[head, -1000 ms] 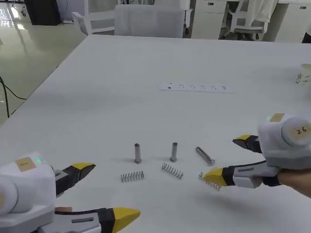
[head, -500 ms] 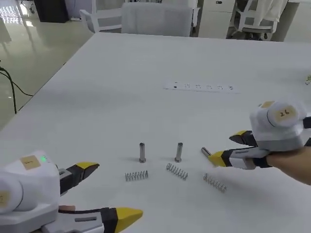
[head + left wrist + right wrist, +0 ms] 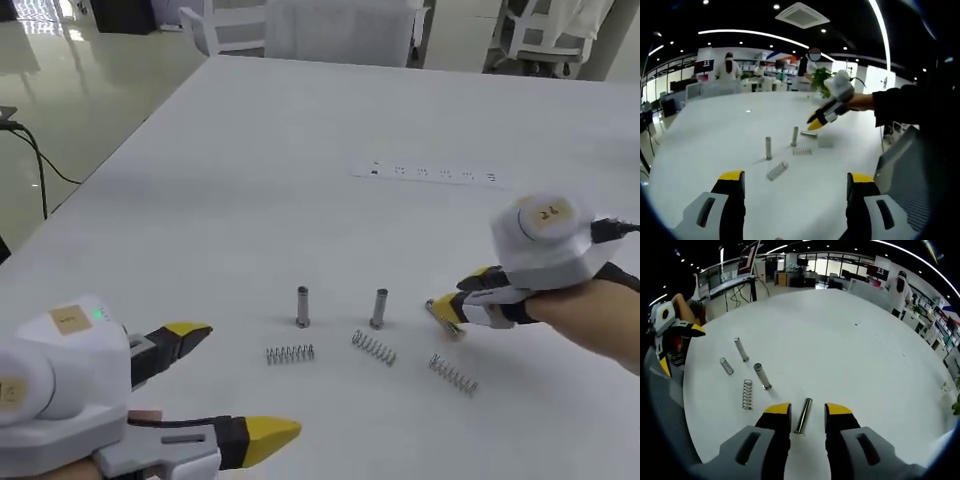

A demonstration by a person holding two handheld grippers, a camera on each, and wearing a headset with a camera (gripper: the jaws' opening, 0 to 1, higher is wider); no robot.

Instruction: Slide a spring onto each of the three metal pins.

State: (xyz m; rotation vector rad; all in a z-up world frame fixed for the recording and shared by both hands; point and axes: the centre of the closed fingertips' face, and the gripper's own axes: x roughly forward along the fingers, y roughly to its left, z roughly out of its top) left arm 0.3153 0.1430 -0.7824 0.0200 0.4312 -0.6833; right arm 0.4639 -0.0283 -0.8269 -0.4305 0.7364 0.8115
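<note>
Steel pin [image 3: 803, 416] between parted right gripper [image 3: 807, 411] jaws; partly hidden overhead.

The right hand-held gripper [image 3: 807, 411] flanks the lying pin [image 3: 803, 415], jaws seemingly just clear of it on both sides.

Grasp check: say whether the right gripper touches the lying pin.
Apart. Right gripper view shows table between the lying pin and both jaws of the right gripper.
</note>
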